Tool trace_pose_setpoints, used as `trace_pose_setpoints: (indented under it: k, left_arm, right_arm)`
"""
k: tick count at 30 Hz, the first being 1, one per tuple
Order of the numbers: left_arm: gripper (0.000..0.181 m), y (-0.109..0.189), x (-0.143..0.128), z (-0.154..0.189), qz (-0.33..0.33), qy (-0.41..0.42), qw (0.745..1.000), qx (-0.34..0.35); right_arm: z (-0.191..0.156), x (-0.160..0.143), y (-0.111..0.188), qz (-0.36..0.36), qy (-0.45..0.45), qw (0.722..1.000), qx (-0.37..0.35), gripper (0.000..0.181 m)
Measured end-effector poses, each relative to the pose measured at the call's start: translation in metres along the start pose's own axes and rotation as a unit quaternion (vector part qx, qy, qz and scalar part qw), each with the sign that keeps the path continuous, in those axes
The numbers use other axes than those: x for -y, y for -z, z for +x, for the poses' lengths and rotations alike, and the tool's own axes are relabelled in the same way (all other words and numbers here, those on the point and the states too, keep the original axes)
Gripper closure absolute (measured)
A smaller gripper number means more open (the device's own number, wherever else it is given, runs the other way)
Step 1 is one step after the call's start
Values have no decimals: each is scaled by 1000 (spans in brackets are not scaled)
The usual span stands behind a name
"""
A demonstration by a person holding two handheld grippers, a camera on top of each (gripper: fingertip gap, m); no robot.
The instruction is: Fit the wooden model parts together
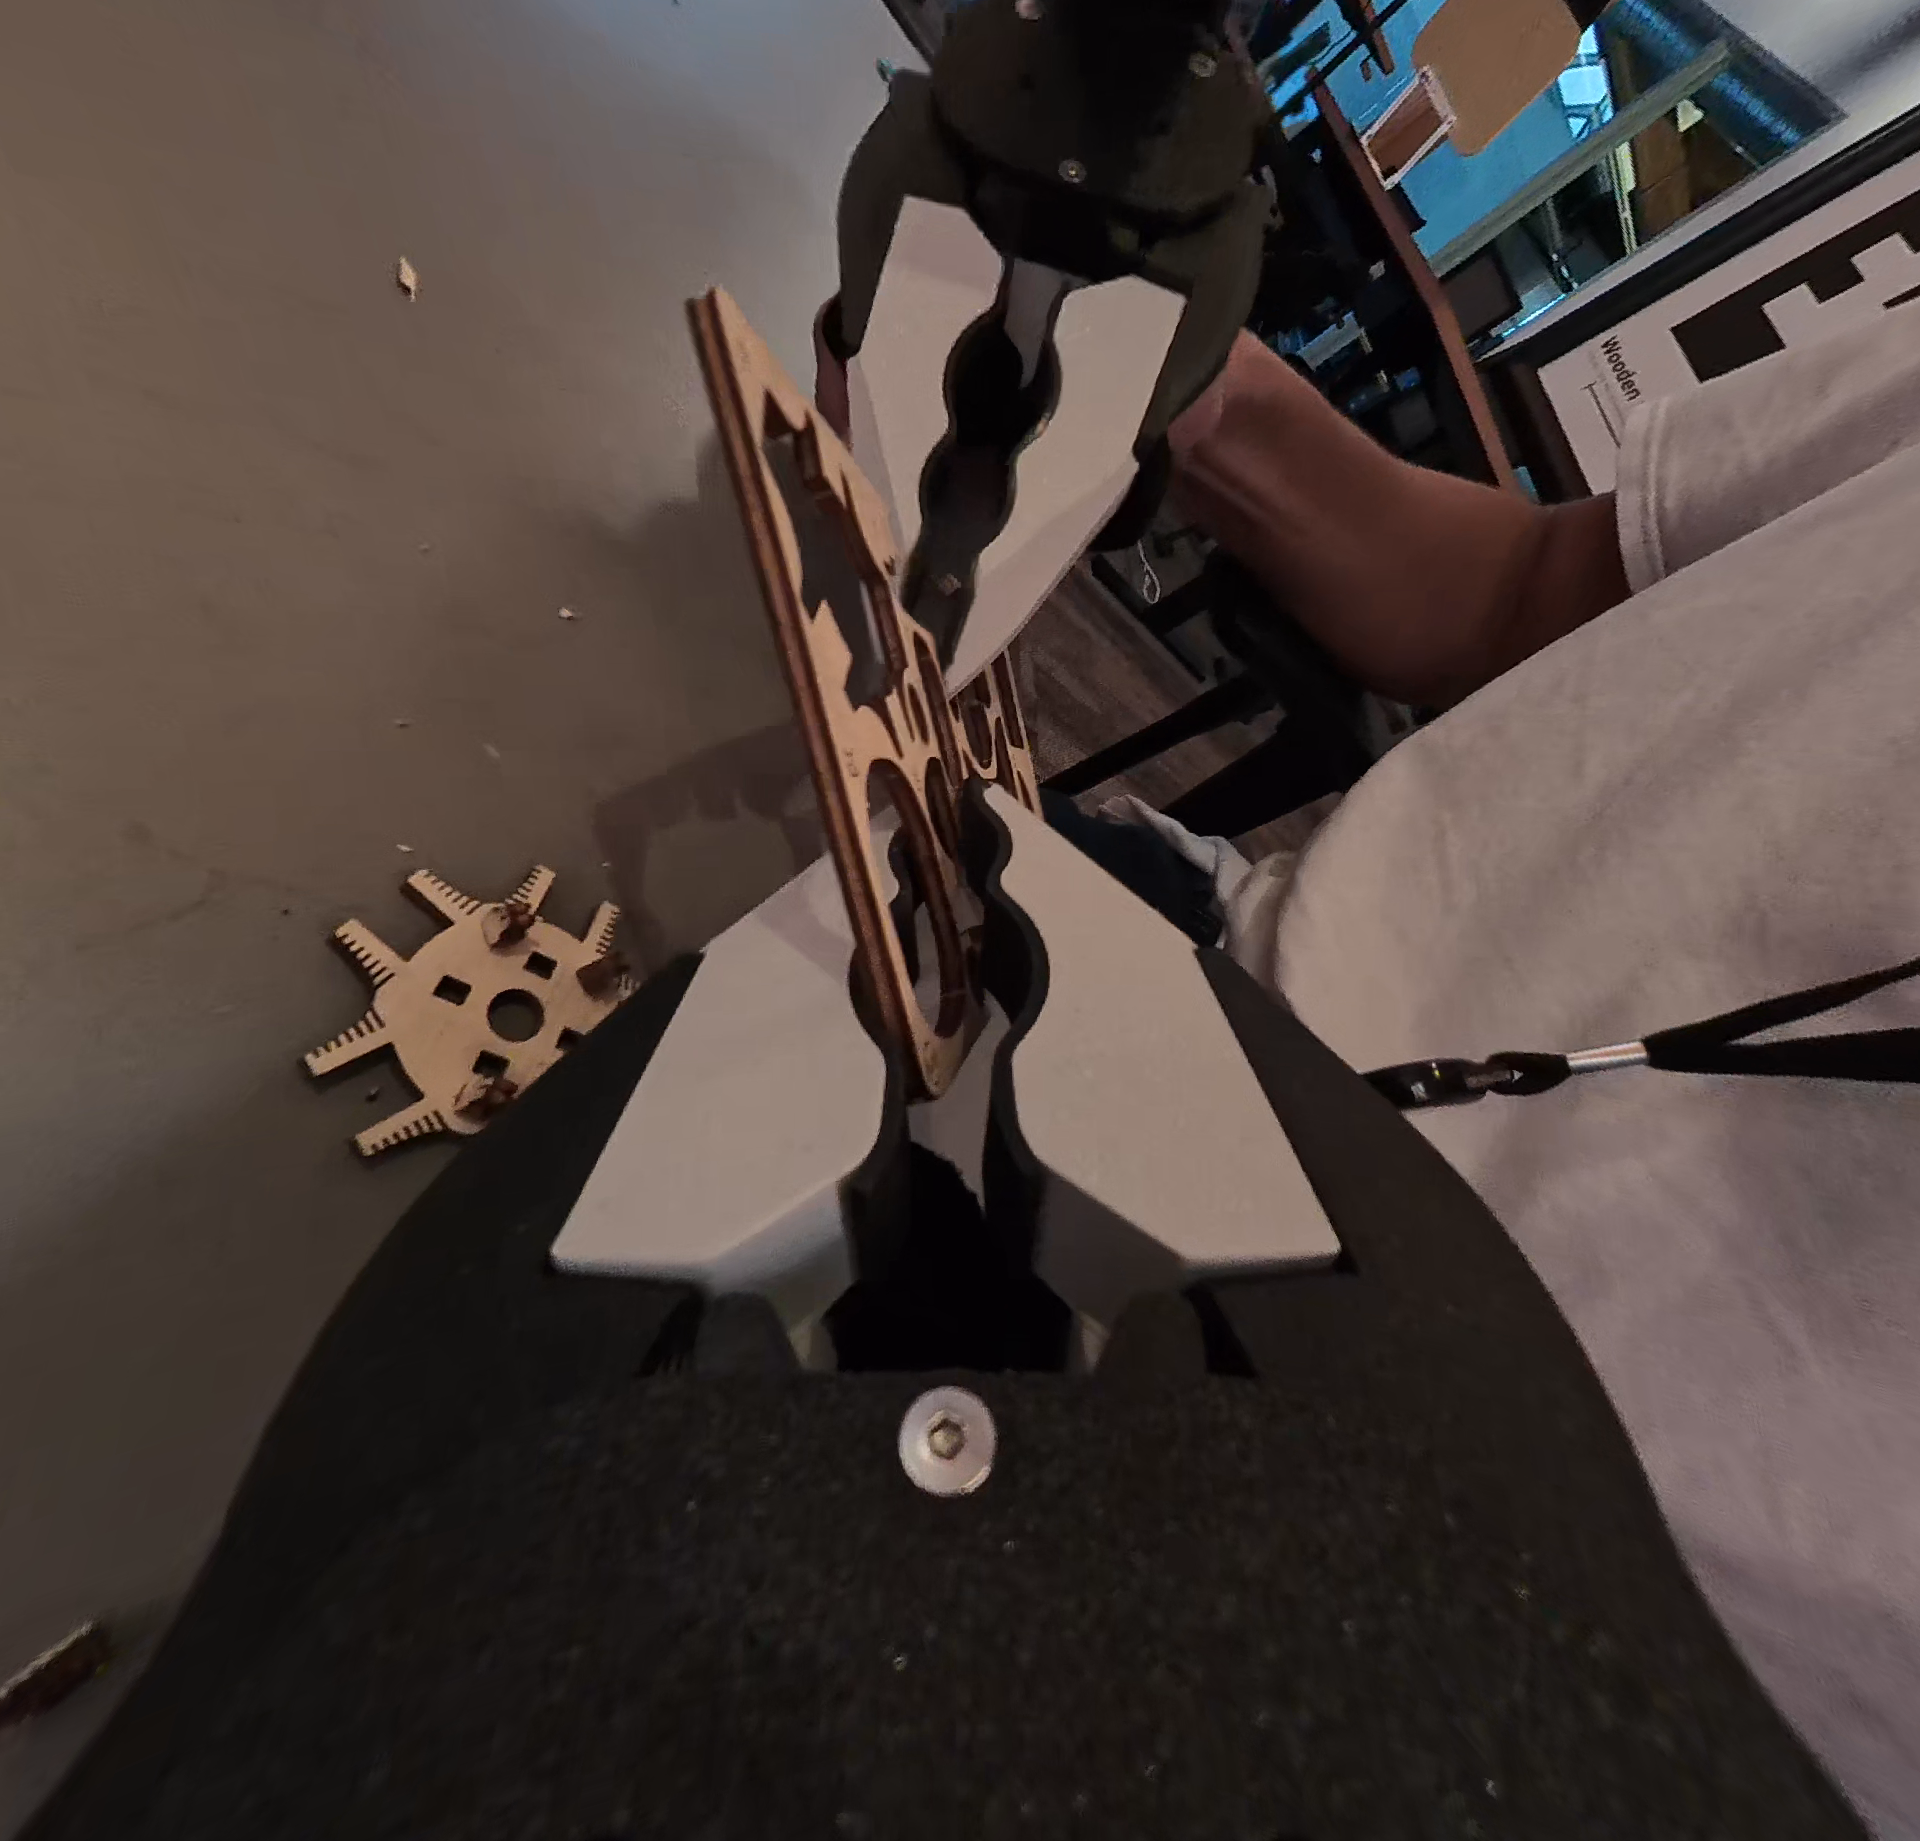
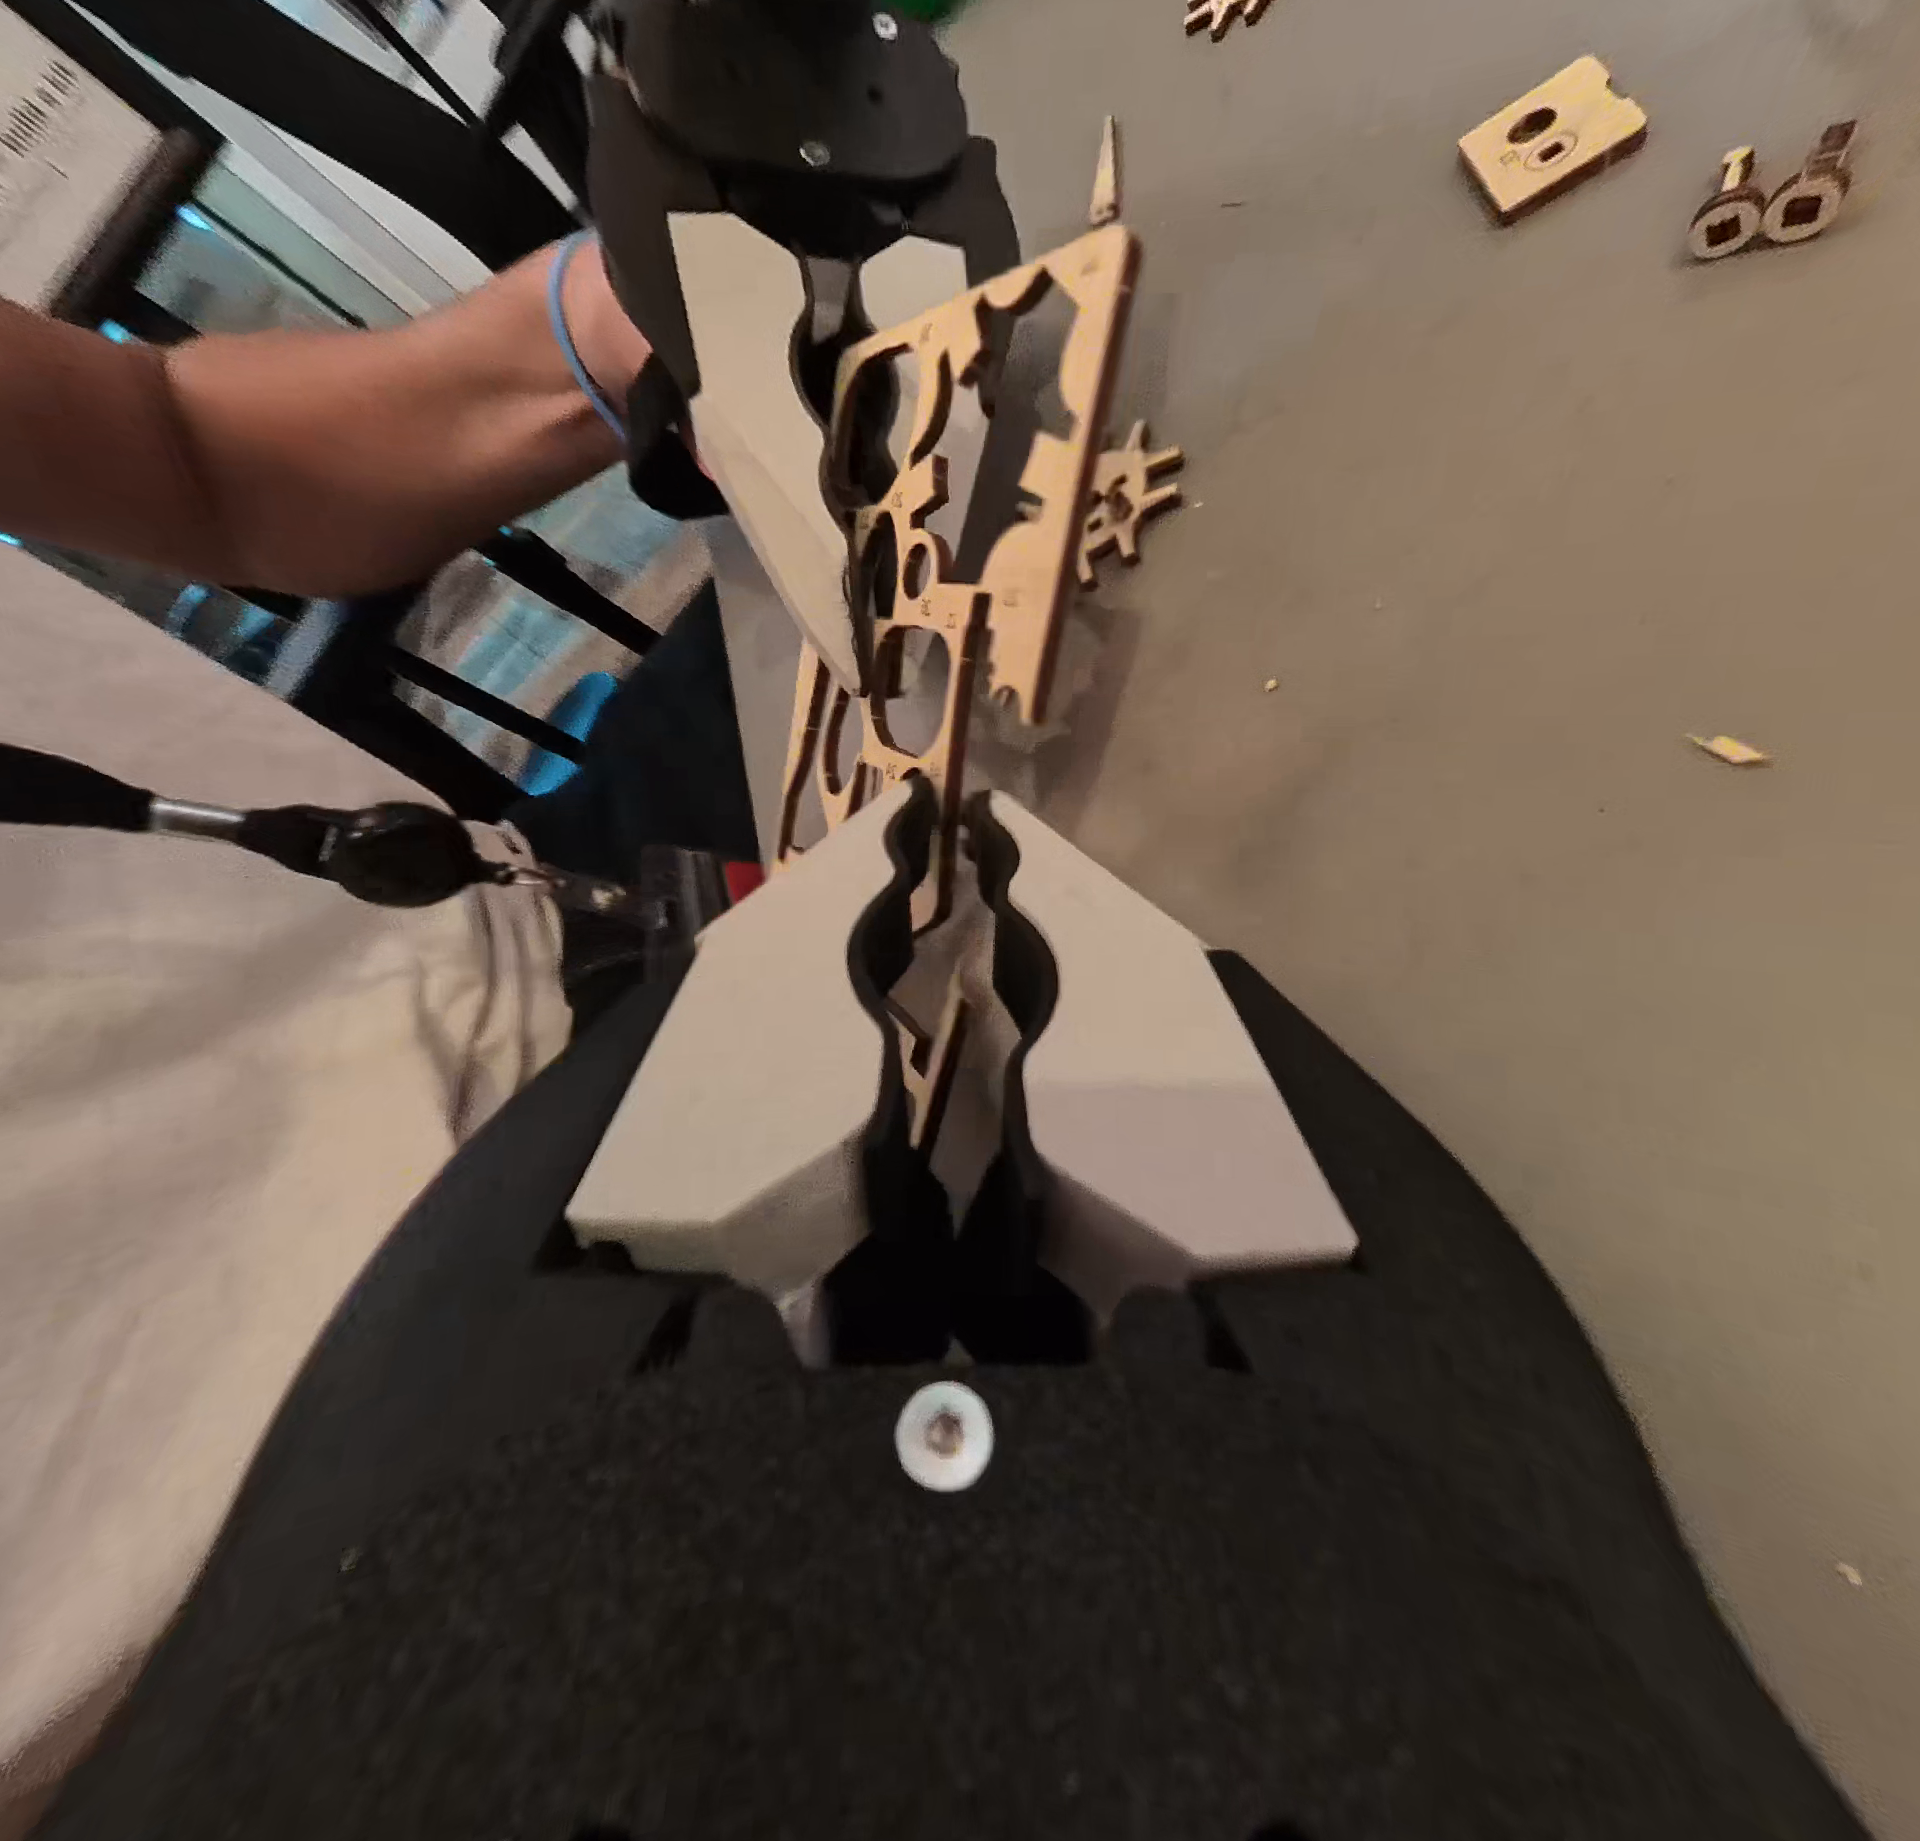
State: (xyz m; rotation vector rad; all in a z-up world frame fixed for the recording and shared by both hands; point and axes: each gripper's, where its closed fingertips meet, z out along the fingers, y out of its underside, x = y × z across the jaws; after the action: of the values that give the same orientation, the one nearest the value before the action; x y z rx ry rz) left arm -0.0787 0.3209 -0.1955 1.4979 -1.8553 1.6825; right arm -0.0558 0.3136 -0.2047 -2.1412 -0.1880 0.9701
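place: I'm working in a lab/workshop | cues: grey table (image 2: 1455, 856) carrying laser-cut wooden parts (image 2: 1553, 137) and chips | background: black metal shelving (image 1: 1351, 129) showing

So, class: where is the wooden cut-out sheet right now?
The wooden sheet is held on edge above the table, clamped between left gripper and right gripper.

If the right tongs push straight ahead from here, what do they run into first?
The right tongs are shut on the wooden sheet, so that moves with them. Straight ahead, the first obstacle looks like the left tongs, gripping the same sheet's far end, though depth is unclear.
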Motion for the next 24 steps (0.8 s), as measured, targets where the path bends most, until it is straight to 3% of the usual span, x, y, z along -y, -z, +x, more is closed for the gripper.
trace_pose_setpoints:
  k: [8,15,19,24]
  left_arm:
    - [180,2,2,2,8,-1,1000,-7]
    - [181,14,14,13,56,7,997,-46]
    - [181,21,23,22,83,8,994,-70]
    - [181,31,35,41,120,-18,988,-90]
  right_arm:
    - [1,17,22,75,-23,996,31,168]
    - [-12,37,47,141,18,990,22,155]
    - [-39,25,34,88,-38,991,96,149]
    - [-49,5,24,29,-24,996,84,155]
